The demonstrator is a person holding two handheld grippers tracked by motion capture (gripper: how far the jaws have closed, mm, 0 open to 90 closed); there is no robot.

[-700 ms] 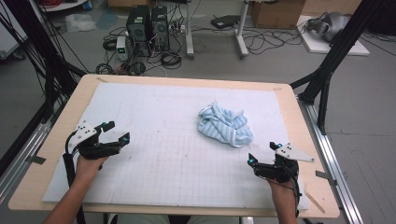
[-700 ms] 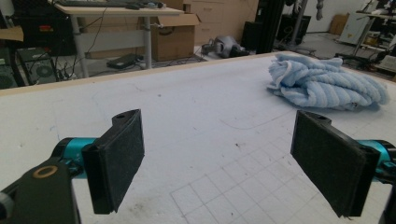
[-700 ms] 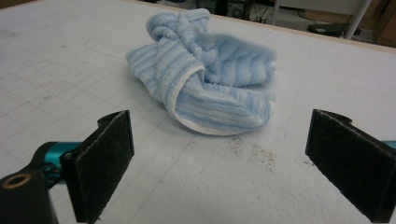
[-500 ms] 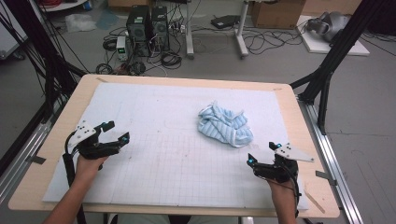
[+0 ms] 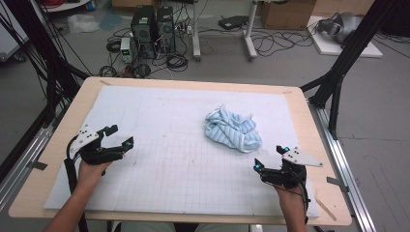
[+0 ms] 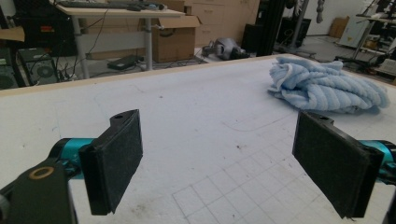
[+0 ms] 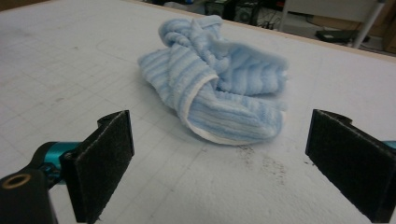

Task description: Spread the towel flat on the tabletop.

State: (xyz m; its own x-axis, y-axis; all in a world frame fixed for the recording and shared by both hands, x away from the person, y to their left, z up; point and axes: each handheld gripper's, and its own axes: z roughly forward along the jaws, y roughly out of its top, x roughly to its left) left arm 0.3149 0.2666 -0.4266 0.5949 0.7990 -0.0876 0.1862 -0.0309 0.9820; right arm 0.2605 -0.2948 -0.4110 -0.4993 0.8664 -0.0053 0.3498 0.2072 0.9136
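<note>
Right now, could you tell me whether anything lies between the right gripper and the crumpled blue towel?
Nothing visible does. Bare white mat separates the right gripper, jaws open, from the blue towel.

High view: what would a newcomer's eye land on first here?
First the crumpled light-blue striped towel, lying right of centre on the white gridded mat, the one soft, coloured thing on it. Next the two hand-held grippers at the near edge: the left gripper at the mat's left side and the right gripper just short of the towel, both with jaws open and nothing between them.
</note>
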